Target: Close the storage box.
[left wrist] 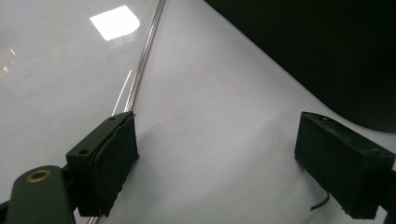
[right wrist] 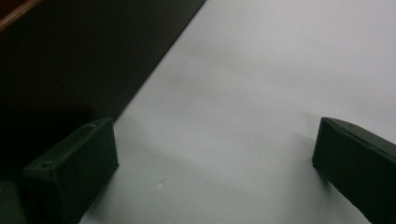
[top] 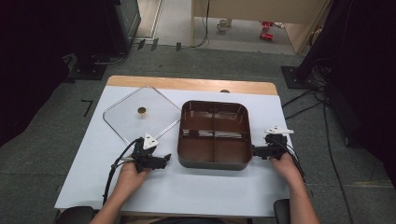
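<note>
A dark brown square tray, split into several compartments, sits mid-table. Left of it lies a clear square lid with a small gold knob. My left gripper rests on the white sheet between lid and tray, pointing at the tray's near left corner. In the left gripper view it stands open over bare sheet, with the lid's metal rim by one jaw and the tray wall ahead. My right gripper points at the tray's right side. It is open and holds nothing, beside the tray wall.
A white sheet covers the wooden table. Dark stands and cables line the floor on both sides, and small objects lie on the floor far behind the table.
</note>
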A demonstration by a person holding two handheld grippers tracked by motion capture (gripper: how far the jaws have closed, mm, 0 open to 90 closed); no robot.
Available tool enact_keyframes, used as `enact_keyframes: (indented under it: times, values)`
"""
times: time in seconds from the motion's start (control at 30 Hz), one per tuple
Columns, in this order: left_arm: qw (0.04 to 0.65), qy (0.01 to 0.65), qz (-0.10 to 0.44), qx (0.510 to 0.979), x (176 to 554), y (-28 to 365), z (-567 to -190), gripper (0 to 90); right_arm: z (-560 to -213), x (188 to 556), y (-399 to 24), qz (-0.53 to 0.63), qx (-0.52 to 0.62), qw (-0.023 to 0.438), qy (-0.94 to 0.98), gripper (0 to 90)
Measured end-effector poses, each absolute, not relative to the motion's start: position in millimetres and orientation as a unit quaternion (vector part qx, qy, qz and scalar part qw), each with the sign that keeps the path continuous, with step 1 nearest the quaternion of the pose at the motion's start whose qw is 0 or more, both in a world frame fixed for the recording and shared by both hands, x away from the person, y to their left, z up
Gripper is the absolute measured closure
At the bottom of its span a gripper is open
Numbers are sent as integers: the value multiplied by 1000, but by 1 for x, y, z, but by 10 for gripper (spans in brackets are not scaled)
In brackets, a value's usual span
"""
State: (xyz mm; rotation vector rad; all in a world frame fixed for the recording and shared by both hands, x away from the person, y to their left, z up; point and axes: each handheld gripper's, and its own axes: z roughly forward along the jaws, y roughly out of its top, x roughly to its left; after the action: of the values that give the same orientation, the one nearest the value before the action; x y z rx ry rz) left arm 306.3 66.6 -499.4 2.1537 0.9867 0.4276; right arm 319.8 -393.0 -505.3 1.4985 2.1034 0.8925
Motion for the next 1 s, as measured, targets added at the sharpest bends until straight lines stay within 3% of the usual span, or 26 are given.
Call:
enact_keyframes:
  times: [1.0]
  values:
    - [356, 385, 165, 835, 306, 66, -499, 130, -505, 320, -393, 320, 536, 204, 754, 0]
